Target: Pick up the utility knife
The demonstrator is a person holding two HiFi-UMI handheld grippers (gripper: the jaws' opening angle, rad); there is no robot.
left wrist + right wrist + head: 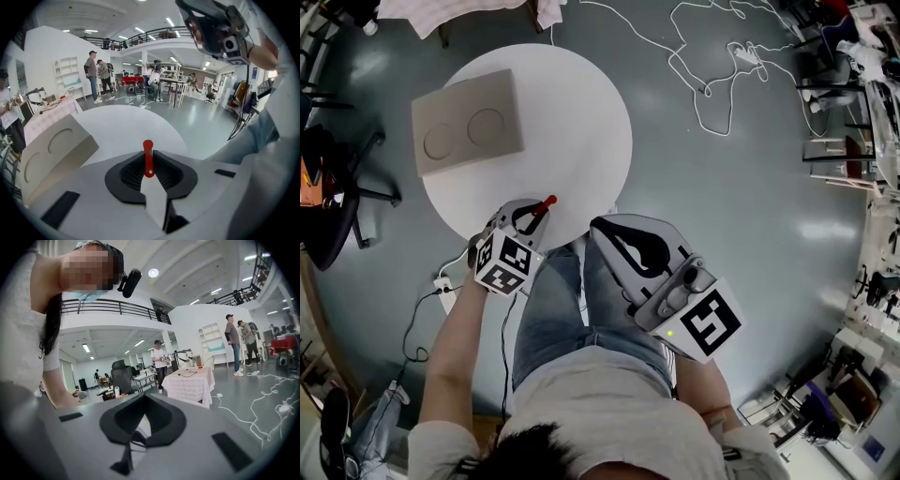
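just now, left gripper (532,218) (149,169) jaws pinching the red utility knife (547,202) (148,157), above the near edge of the round white counter (581,122), beige panel (469,122) farther back, right gripper (614,239) (140,427) jaws pressed together, empty, over the person's lap

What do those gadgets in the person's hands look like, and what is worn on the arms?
The left gripper and the right gripper are wide grey plastic shells with black ribbed jaw pads. Each carries a white cube printed with black square markers. A small green light glows beside the right gripper's cube. The person wears a pale short-sleeved T-shirt.
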